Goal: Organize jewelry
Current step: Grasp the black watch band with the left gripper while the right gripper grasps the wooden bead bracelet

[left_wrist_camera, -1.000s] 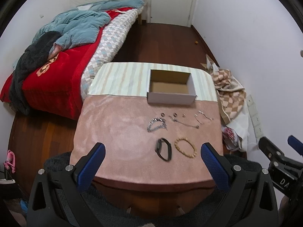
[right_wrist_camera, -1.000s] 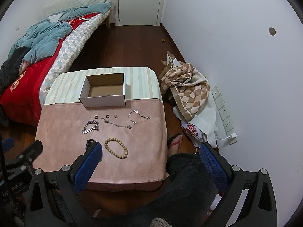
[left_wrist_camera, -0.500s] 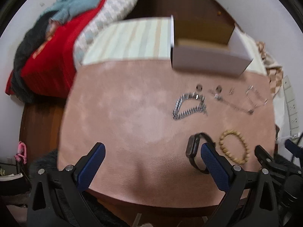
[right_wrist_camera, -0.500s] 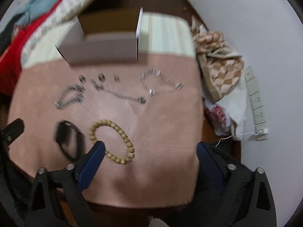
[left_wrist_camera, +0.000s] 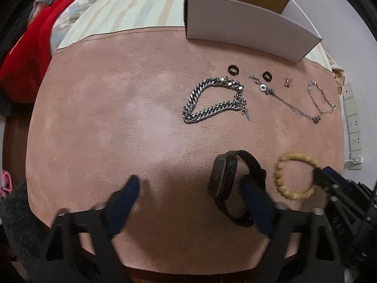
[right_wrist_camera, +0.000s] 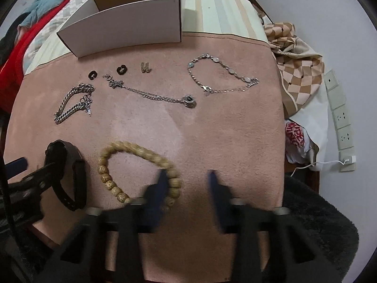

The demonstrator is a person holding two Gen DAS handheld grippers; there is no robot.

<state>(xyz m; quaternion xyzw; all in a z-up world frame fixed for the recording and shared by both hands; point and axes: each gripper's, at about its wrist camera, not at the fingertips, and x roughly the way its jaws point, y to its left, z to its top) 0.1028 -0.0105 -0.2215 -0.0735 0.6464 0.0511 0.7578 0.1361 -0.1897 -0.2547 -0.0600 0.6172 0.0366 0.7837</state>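
Nearest, both grippers point down at the pink mat (left_wrist_camera: pixel 141 118). The left gripper (left_wrist_camera: pixel 188 188) is closing, one finger inside the black band (left_wrist_camera: pixel 233 184). The right gripper (right_wrist_camera: pixel 187 179) is closing across the bead bracelet (right_wrist_camera: pixel 132 153). Beyond, chains, then the box (right_wrist_camera: pixel 132 23).

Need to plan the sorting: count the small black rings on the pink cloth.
2. One small black ring lies above the chunky silver chain bracelet. The other sits to its right, near the thin silver chain's clasp end. Both lie before the white cardboard box; none appears hidden.
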